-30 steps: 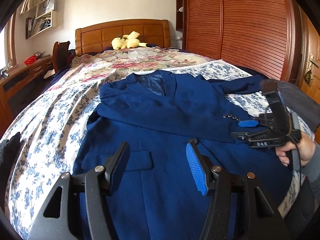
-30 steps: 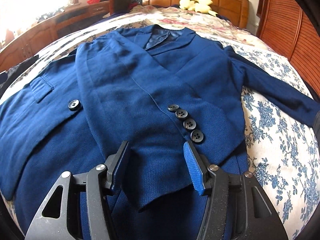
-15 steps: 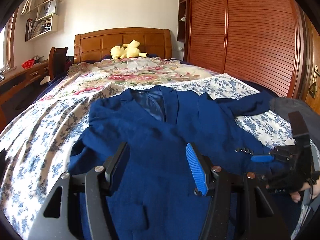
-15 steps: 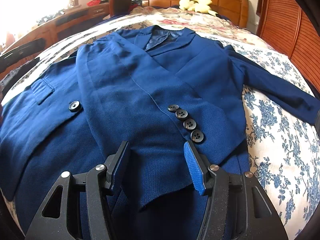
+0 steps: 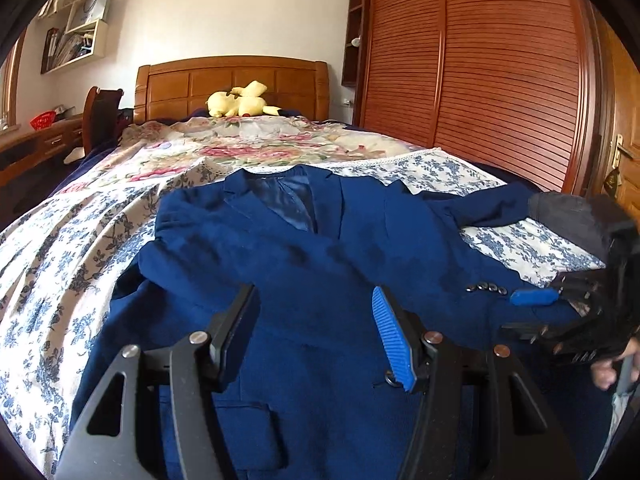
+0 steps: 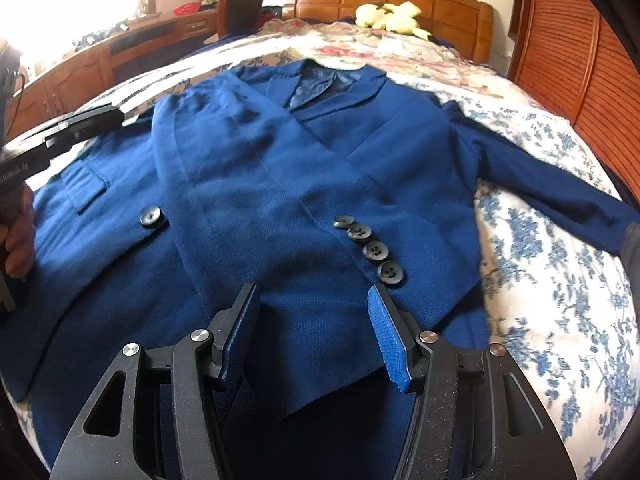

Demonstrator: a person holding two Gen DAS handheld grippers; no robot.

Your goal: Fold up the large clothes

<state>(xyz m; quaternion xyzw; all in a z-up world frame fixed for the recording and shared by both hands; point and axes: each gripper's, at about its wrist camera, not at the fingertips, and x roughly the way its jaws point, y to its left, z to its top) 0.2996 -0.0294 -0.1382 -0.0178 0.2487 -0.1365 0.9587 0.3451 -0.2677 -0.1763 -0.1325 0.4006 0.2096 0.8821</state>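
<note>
Both tongs stand released, nothing clamped. Left gripper [image 5: 316, 336]: I see its jaws parted above the lower front of the blue jacket [image 5: 320, 272], pads clear of the cloth. Right gripper [image 6: 314, 336]: I see its jaws parted over the folded-in sleeve's cuff, just below the four cuff buttons [image 6: 370, 248]; whether the pads touch the cloth I cannot tell.

Jacket: spread face up on the floral bedspread [image 5: 52, 280], collar toward the headboard [image 5: 232, 84]. One sleeve folded across the chest; the other sleeve [image 6: 552, 184] stretched out sideways over the bedspread. Front button [image 6: 152, 217] beside the flap pocket [image 6: 84, 188].

Hand [image 6: 18, 236]: gripping the left tool's handle at the edge of the right view.

Other items: yellow plush toy [image 5: 240, 104] by the headboard; slatted wardrobe [image 5: 480, 72] alongside the bed.
</note>
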